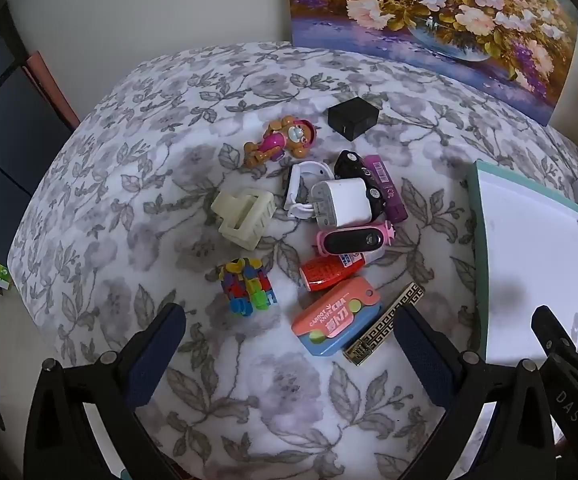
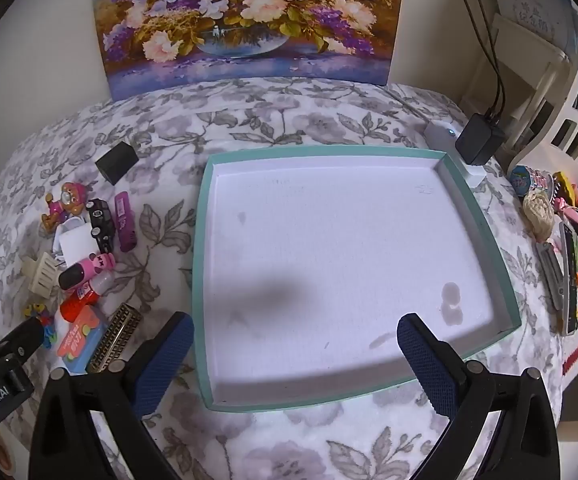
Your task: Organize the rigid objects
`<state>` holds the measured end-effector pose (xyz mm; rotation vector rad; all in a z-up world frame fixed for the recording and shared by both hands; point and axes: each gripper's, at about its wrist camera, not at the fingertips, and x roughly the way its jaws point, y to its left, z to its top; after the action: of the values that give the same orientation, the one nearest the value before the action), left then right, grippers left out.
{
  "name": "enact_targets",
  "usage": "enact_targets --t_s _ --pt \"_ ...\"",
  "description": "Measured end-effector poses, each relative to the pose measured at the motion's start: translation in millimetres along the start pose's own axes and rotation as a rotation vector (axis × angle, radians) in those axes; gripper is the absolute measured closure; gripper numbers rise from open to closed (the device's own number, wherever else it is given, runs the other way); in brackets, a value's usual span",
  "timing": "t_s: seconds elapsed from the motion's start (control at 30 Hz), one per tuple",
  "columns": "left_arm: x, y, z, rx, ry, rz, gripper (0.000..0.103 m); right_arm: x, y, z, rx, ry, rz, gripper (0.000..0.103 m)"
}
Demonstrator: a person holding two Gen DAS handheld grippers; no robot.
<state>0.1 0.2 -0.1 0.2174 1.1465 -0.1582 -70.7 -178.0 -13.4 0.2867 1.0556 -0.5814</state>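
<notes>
The left gripper [image 1: 289, 344] was wide apart, holding nothing, low in the frame below the toy pile [image 1: 329, 216]. The right gripper [image 2: 295, 350] was wide apart too, over the empty tray [image 2: 205, 216].

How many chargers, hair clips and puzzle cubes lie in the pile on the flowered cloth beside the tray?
Chargers: 2 (black charger, white charger)
Hair clips: 1 (cream hair clip)
Puzzle cubes: 1 (multicoloured puzzle cube)
Total: 4

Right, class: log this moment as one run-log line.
left tongs: open, empty, above toy pile | right tongs: open, empty, above tray | tray: empty | stage: nothing moved yet
</notes>
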Motion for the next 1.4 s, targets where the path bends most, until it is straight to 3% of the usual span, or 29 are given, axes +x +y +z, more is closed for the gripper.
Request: enact_targets --t_s 1.4 --pt "-1.4 2.6 1.0 -0.015 -0.008 0.037 0.000 1.5 1.5 -1.8 0.002 0.004 0.005 0.000"
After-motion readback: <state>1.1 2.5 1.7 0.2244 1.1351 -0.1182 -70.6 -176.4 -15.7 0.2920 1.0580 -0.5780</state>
